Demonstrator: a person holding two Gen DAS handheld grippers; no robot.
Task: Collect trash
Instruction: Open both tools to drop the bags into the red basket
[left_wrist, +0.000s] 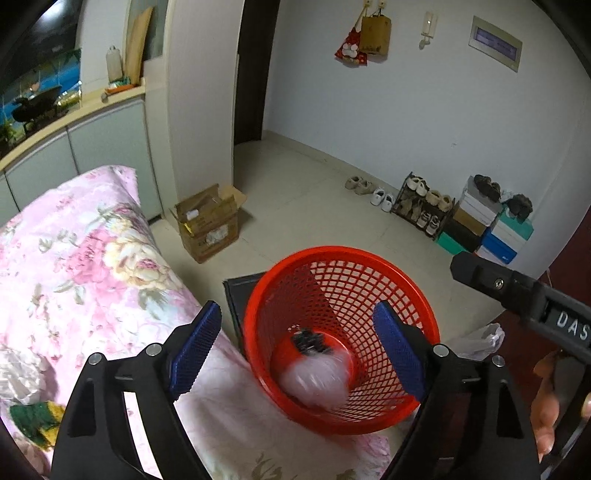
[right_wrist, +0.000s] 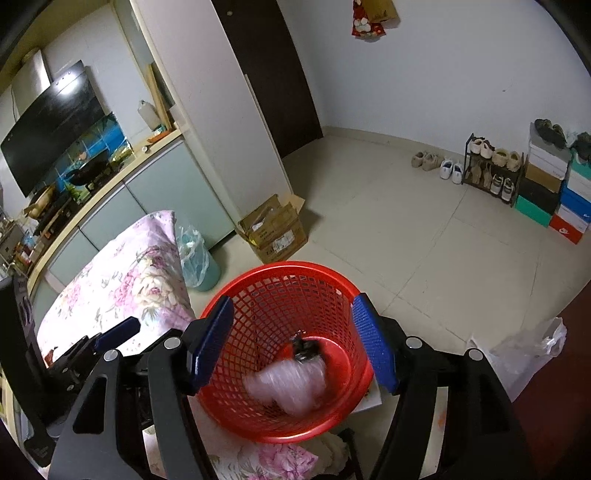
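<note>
floor (right_wrist: 388, 229): pale tile | on it: open cardboard box (right_wrist: 275, 229), shoe rack (right_wrist: 493, 173), stacked shoe boxes (right_wrist: 554, 188), loose shoes (right_wrist: 437, 164), bagged bin (right_wrist: 197, 258), clear plastic bag (right_wrist: 524, 350) | bed: floral quilt (left_wrist: 88, 266), red mesh basket (left_wrist: 343, 332) beside it

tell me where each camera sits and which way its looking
Left wrist: on the left gripper, angled down into the red basket; its open blue pads, the right gripper's body and a hand show.
Right wrist: on the right gripper, angled down into the basket; its open pads and the left gripper show.
Shared: basket, blurred pale trash, floral cover, cardboard box, shoe rack.
</note>
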